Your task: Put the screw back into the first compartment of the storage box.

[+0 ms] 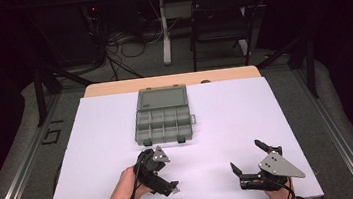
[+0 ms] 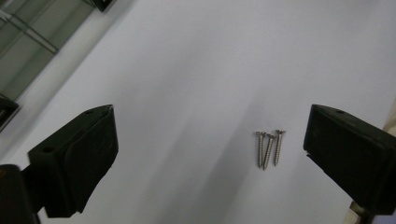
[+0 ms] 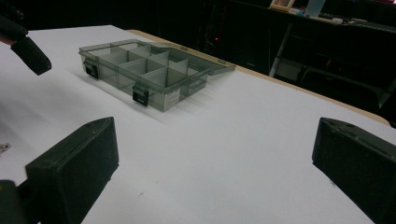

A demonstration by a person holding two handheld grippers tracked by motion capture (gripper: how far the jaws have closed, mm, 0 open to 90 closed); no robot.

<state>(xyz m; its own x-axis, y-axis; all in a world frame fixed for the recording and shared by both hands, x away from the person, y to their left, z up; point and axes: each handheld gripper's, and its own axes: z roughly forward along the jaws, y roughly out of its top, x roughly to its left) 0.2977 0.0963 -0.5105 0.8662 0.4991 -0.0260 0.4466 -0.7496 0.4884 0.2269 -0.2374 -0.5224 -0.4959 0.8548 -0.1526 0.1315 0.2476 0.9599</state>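
Nearest, at the bottom edge of the high view: two forearms and hands, one gripper each.

Left gripper (image 1: 165, 173): held low over the near part of the white table (image 1: 103, 138), tilted downward, grey three-cornered plate on top. Jaws spread wide, nothing between the pads. In the left gripper view (image 2: 210, 154), both black jaws rising from the lower corners with bare white surface across most of the gap.

Screws (image 2: 269, 148): three, small, silver, lying flat on the table, touching or nearly so in a tight cluster. Heads at the far end, tips toward the camera, so long axes roughly along the gripper's line of sight and across the line on which the jaws close. Position: inside the gap but well off centre, close to the jaw at the right of that view. Probable coming move a pinch on these; judged to need a sideways shift to centre them first. Faint glint at the left gripper's tip in the high view, likely the same screws, too small to confirm.

Right gripper (image 1: 255, 163): near right of the table, well apart from the screws, the farther of the two from them. Jaws spread wide, empty (image 3: 215, 168).

Farther off, mid-table: compartment box (image 1: 163, 123), translucent grey, lid laid open toward the far side, dark latches on the near wall, compartments apparently empty (image 3: 140, 70).

Beyond: wooden table edge, chair, cables on a dark floor.
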